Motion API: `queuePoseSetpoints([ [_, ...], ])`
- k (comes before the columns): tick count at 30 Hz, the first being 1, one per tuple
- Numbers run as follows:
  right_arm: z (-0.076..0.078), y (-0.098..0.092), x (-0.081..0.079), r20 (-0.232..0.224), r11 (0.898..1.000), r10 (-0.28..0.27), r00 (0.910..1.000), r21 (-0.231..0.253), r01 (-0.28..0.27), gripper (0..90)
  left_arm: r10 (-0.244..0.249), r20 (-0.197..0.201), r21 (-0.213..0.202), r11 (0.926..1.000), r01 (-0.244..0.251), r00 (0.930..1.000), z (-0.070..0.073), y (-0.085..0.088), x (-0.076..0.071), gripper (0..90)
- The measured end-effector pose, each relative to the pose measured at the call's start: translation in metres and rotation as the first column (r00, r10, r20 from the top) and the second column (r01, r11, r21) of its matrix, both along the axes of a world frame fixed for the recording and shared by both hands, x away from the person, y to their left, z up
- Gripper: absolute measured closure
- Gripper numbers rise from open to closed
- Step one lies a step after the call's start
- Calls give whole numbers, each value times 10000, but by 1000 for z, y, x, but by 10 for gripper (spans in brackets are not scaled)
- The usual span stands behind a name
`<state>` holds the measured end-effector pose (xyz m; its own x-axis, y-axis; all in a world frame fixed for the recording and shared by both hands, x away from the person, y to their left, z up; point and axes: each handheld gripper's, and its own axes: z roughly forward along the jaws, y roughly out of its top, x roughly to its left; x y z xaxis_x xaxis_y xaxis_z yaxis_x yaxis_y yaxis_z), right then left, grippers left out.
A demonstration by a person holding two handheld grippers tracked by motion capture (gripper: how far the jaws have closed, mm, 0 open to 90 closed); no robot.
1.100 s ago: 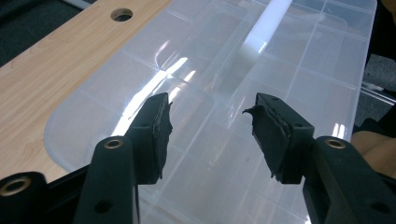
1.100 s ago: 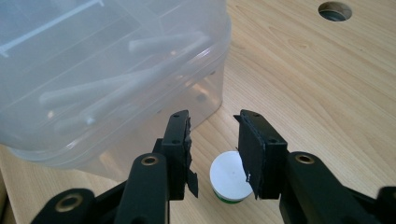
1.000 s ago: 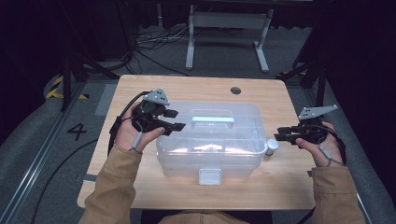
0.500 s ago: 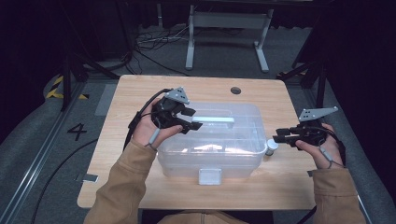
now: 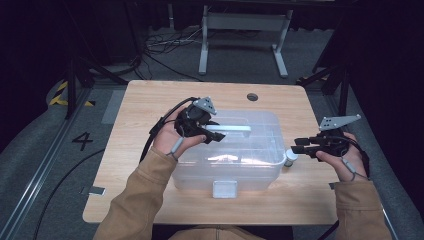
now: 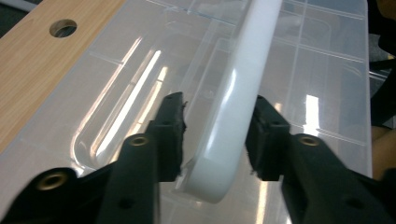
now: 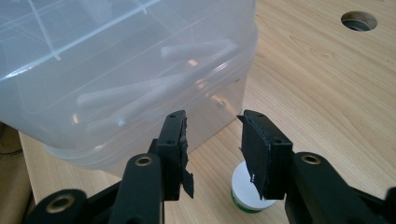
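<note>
A clear plastic lidded storage box (image 5: pixel 235 155) sits mid-table on the light wooden table (image 5: pixel 150 100). The left gripper (image 6: pixel 215 135) hangs over the lid, jaws parted on either side of the white flat handle (image 6: pixel 243 84), not pinching it. At the box's right end, the right gripper (image 7: pixel 212 140) hovers with jaws apart above a small white-capped jar (image 7: pixel 245 189).

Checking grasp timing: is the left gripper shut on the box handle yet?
Not yet. The left gripper is open, its jaws straddling the white handle on the lid with gaps on both sides.
</note>
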<state>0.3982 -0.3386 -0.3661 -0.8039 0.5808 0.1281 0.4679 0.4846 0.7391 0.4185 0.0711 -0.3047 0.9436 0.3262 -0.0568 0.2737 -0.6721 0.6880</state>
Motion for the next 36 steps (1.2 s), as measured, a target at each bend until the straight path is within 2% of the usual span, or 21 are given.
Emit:
queuePoseSetpoints([
  [2, 0, 0, 0, -3, 10000, 13, 10000, 3, -13, 610, -51, 420, 223, 9997, 42, 9991, 2, -1, 0, 702],
  [4, 0, 0, -1, -4, 10000, 20, 10000, 1, -20, 609, -143, 434, 302, 9995, 130, 9990, 2, -1, 0, 710],
  [9, 0, 0, -2, 27, 10000, 28, 10000, 33, -28, 618, -80, 857, 714, 9974, 19, 9963, 6, -4, -2, 731],
  [14, 0, -2, -3, 24, 9997, 97, 9999, 222, -98, 664, -103, 734, 872, 9962, 39, 9972, 8, -6, 0, 735],
  [16, 0, -4, -4, -44, 9993, 194, 9998, 305, -193, 733, -110, 671, 1021, 9948, 41, 9977, 10, -7, 2, 736],
  [17, 1, -5, -5, -94, 9992, 276, 9996, 302, -273, 801, -68, 626, 1129, 9936, -3, 9980, 12, -8, 2, 737],
  [21, 1, -5, -7, -178, 9986, 430, 9989, 318, -424, 874, -20, 543, 1197, 9928, -45, 9985, 17, -8, 7, 738],
  [30, 1, -7, -13, -189, 9950, 901, 9958, 456, -892, 900, -10, 201, 1425, 9898, -18, 9998, 29, -10, 20, 740],
  [36, 2, -6, -18, -150, 9904, 1257, 9920, 598, -1246, 900, 40, 3, 1244, 9922, -40, 10000, 35, -8, 31, 740],
])
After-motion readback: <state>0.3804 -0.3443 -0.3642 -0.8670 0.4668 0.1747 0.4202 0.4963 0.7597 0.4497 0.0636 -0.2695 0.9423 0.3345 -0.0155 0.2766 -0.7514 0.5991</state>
